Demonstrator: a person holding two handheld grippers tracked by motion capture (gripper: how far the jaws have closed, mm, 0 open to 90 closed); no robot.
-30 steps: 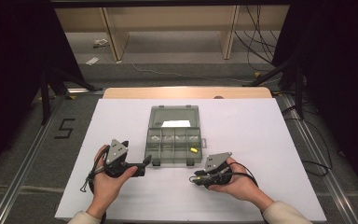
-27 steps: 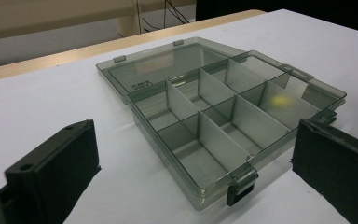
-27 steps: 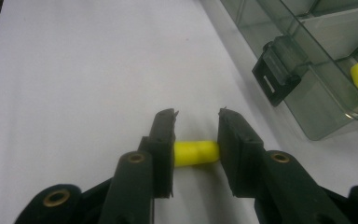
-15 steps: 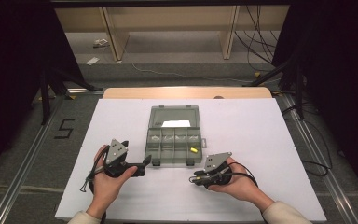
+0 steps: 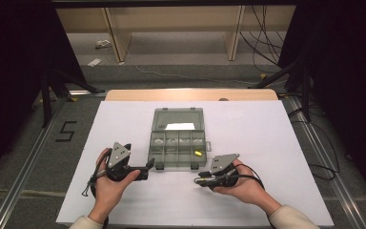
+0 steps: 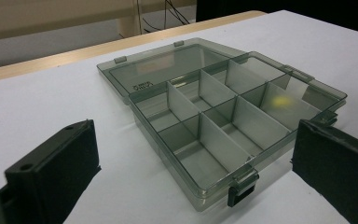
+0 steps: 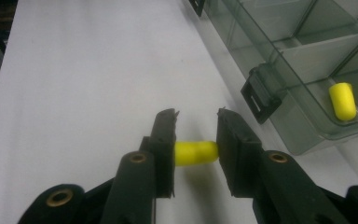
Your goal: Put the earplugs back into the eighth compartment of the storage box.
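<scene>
Right gripper (image 7: 196, 140) is closed on a small yellow foam plug (image 7: 196, 153), which sits crosswise between the 2 black jaws, both pads pressing its ends; the plug is lifted a little above the white table cover (image 5: 267, 143), just in front of the box's near-right corner. Compared with the pictures from a second before, nothing has really moved; both hands rest at the same places in the high view, and the box is not shifted; I judge this as a short pause with the grip already secure, before the carry into the box. Left gripper (image 6: 186, 186) has its jaws wide apart and holds nothing; it faces the near-left corner of the open compartment box (image 5: 178, 145), close to it but not touching. The box has its clear lid (image 6: 168, 65) folded flat behind; 1 second yellow plug (image 7: 343, 101) already lies in the near-right compartment; probably the held one should go into a compartment too; the near wall and the black latch (image 7: 260, 93) must be cleared first.
</scene>
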